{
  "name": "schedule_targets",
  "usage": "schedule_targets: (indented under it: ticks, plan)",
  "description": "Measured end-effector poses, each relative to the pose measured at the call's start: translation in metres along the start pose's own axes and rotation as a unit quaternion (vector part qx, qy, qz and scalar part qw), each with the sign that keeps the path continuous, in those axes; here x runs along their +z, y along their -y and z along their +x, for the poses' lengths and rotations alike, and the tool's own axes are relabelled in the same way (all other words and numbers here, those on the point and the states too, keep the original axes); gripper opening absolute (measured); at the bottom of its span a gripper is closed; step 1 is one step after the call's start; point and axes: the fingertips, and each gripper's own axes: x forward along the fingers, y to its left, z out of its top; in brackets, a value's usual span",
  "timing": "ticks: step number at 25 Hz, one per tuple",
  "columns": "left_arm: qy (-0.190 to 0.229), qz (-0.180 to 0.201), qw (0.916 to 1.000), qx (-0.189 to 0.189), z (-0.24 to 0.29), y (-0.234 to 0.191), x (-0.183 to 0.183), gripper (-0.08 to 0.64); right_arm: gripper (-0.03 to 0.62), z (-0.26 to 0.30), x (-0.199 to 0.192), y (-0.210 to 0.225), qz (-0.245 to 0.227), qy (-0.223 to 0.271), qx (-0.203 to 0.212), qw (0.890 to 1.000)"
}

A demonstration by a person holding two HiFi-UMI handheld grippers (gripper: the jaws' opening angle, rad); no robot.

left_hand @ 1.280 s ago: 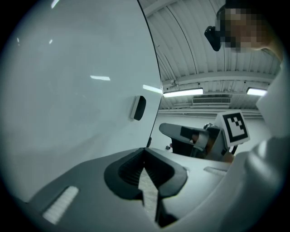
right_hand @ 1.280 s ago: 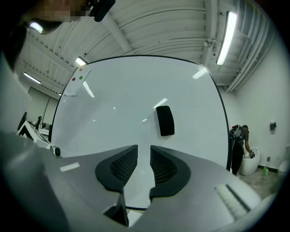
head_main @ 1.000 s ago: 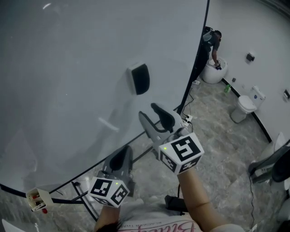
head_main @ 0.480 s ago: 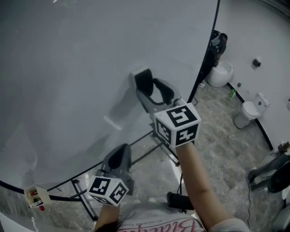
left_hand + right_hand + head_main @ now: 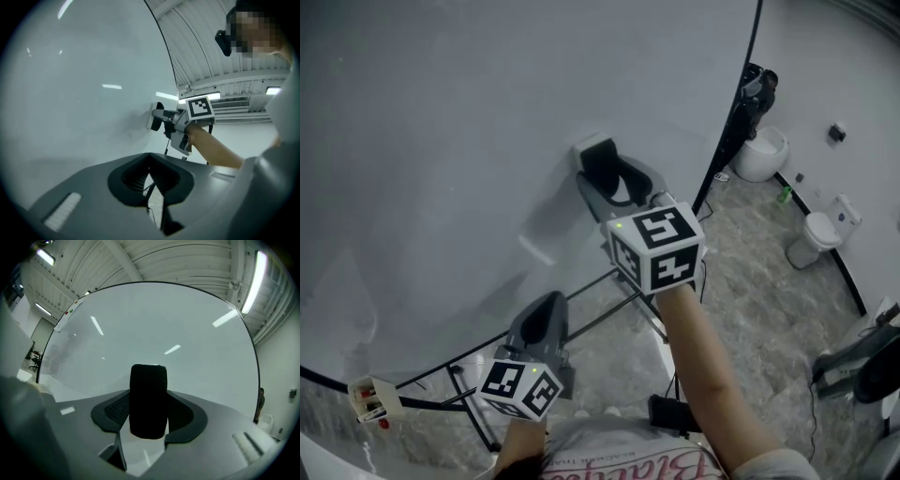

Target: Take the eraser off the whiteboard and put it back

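Observation:
The black eraser (image 5: 598, 161) with a white back sticks to the whiteboard (image 5: 441, 141). My right gripper (image 5: 609, 184) is pushed up to the board with its jaws spread to either side of the eraser. In the right gripper view the eraser (image 5: 148, 380) stands upright between the two pads, and I see no squeeze on it. From the left gripper view the right gripper (image 5: 161, 117) shows at the eraser (image 5: 153, 116). My left gripper (image 5: 546, 317) hangs lower, short of the board, jaws together and holding nothing.
The whiteboard's black stand legs and cables (image 5: 619, 300) run across the stone floor below my hands. A small box with red pieces (image 5: 373, 401) hangs at the board's lower left edge. Two white toilets (image 5: 814, 239) and a person (image 5: 759, 89) are at the far right.
My right gripper has travelled up and forward to the board, and its jaws now straddle the eraser. The left gripper has hardly moved.

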Motion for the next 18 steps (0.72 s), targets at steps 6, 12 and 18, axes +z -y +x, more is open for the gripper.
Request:
schedule_targets:
  ticks: [6,12,18]
  plan:
    - [-0.004,0.000,1.0000,-0.003,0.001,0.008,-0.006,0.000,0.224,-0.001,0.000,0.001,0.005,0.006,0.001,1.000]
    - [-0.009,-0.003,1.0000,-0.002,0.002,0.009,-0.009,0.000,0.224,-0.012,-0.002,0.004,0.017,0.016,0.005,1.000]
    - [-0.005,0.001,0.9999,-0.009,0.005,0.016,-0.009,0.000,0.224,-0.037,-0.007,0.008,0.026,0.031,-0.002,0.999]
